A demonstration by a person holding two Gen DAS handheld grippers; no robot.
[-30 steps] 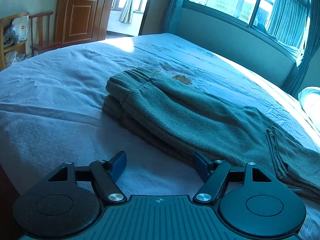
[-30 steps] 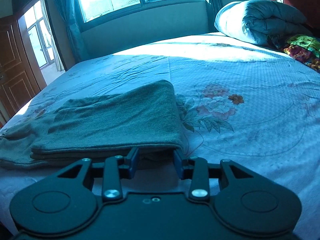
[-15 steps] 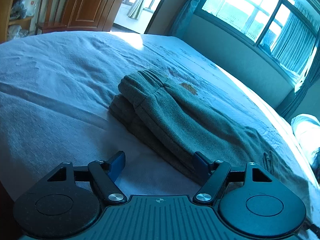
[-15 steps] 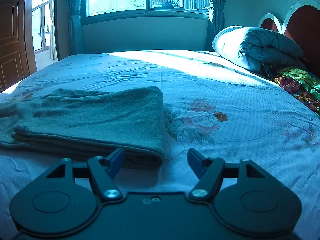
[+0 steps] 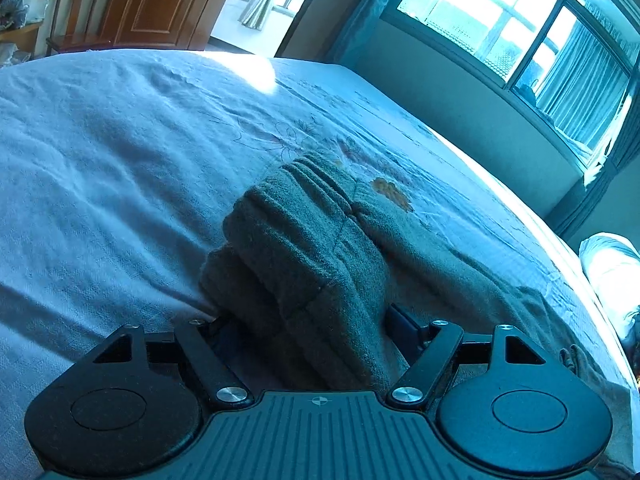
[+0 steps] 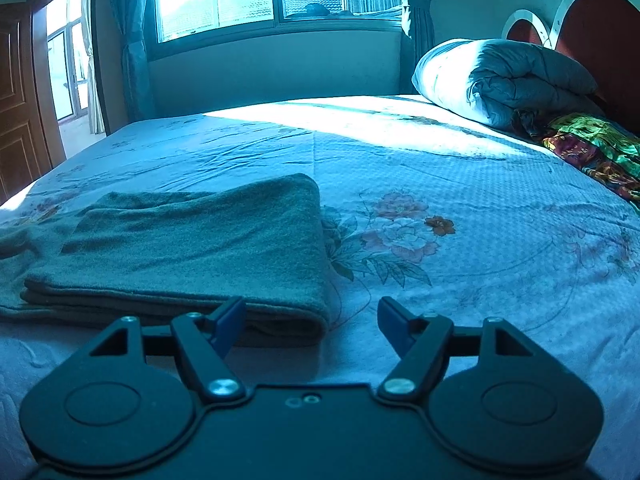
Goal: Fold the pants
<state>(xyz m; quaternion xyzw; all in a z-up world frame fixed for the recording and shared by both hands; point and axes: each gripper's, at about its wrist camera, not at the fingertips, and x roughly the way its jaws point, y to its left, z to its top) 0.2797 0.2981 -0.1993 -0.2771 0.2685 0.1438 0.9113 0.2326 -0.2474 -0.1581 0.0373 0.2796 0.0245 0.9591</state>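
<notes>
The grey-green pants (image 5: 312, 264) lie folded lengthwise on the blue floral bedsheet (image 5: 100, 168). In the left wrist view the waistband end fills the gap between the jaws of my left gripper (image 5: 304, 320), which stand wide apart around it, their tips hidden by the cloth. In the right wrist view the folded leg end (image 6: 192, 248) lies flat. My right gripper (image 6: 310, 318) is open and empty just before its near right corner, the left fingertip (image 6: 228, 320) at the fold's edge.
A rolled duvet (image 6: 500, 80) and a colourful cloth (image 6: 592, 152) lie at the headboard end. A window wall runs along the bed's far side (image 6: 272, 68). A wooden door (image 5: 160, 0) and a chair (image 5: 76, 8) stand beyond the foot.
My left gripper has moved forward so the waistband end now sits between its open jaws. My right gripper opened, let go of the leg end and drew back slightly.
</notes>
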